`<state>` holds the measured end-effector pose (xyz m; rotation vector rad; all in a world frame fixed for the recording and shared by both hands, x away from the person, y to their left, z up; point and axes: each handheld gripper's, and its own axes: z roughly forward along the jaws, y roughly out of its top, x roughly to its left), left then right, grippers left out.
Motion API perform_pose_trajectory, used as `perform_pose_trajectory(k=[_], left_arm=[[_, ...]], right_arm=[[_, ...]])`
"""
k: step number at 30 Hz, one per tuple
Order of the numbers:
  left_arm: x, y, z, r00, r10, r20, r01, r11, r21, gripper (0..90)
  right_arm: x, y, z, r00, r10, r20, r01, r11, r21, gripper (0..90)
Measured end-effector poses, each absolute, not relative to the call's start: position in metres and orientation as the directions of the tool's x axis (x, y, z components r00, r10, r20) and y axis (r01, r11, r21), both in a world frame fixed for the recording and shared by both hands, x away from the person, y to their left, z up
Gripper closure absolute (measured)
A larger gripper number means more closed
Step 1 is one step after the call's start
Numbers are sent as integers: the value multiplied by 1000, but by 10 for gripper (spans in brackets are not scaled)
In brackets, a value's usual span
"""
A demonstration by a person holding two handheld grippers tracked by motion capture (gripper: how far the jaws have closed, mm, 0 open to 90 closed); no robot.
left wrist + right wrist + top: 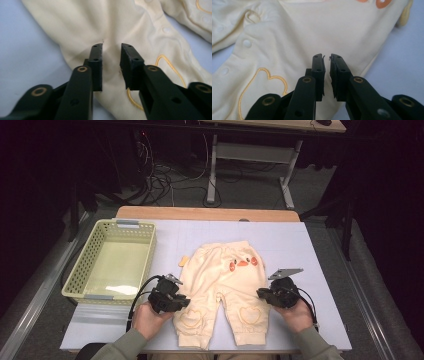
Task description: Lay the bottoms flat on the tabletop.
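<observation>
The cream baby trousers (223, 290) lay flat on the table (320, 270), legs toward the person. The left gripper (111, 53) stood over the left leg's outer edge, jaws parted by a narrow gap with bare cloth beyond the tips (nothing pinched). The right gripper (326, 58) hovered at the right leg's outer edge, jaws barely apart, gripping no cloth.

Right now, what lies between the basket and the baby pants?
In the high view, bare table and a small yellow piece separate basket and baby pants.
</observation>
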<state>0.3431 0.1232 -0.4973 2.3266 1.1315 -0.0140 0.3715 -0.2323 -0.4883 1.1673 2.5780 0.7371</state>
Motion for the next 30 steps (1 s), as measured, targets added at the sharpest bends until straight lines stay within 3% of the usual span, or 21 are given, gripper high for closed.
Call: perform_pose_trajectory(k=[5,17,30], left_arm=[[336,121,-497,661,710,-244,722,-513,463,560],[348,115,-484,664,709,-238,695,-469,545,541],[409,96,-461,598,765,-239,716,-376,588,491]], right_arm=[[365,-233,-488,-674,739,14,634,568,525,783],[357,-245,-479,-647,761,50,597,466,653,740],[363,-248,-484,-639,766,74,610,445,656,736]])
